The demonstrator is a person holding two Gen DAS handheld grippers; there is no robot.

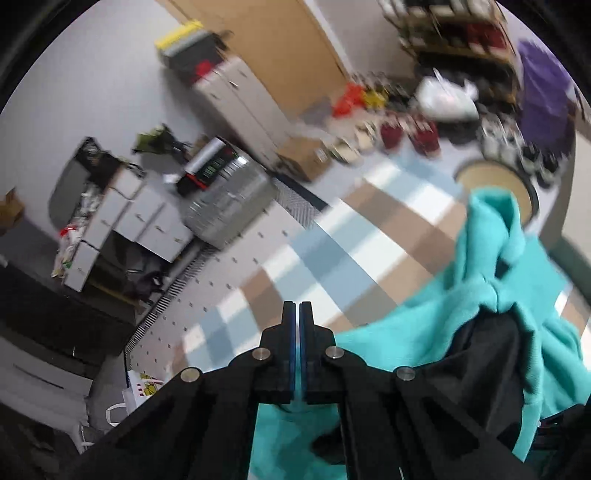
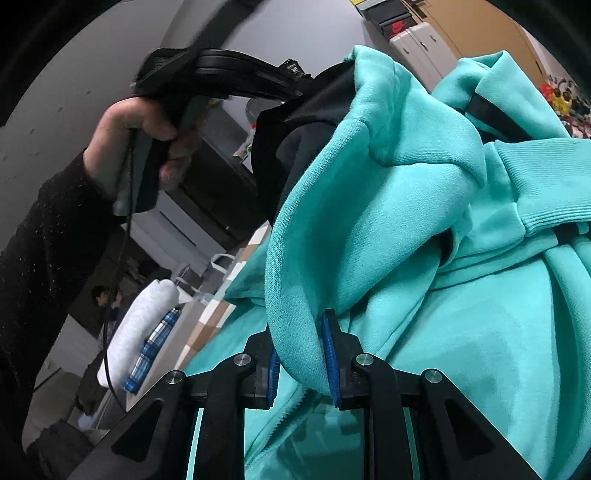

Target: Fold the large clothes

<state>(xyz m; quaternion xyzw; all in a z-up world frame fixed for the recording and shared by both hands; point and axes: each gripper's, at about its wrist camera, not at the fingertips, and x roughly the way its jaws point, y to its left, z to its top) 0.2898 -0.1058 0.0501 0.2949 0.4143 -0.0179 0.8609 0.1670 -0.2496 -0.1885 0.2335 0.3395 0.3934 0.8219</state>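
A teal zip hoodie with a black lining fills the right wrist view, bunched and lifted. My right gripper is shut on a thick fold of it, and the blue pads press the fabric from both sides. In the left wrist view the hoodie hangs at the right. My left gripper is shut with nothing between its fingers, beside the cloth and above the checked surface. A person's hand holds the left gripper's handle at the upper left of the right wrist view; its fingertips are hidden behind the hoodie.
A folded white towel with a blue plaid cloth lies at the left edge of the surface. A silver suitcase, white drawers, a round mat and shelves with clutter stand beyond.
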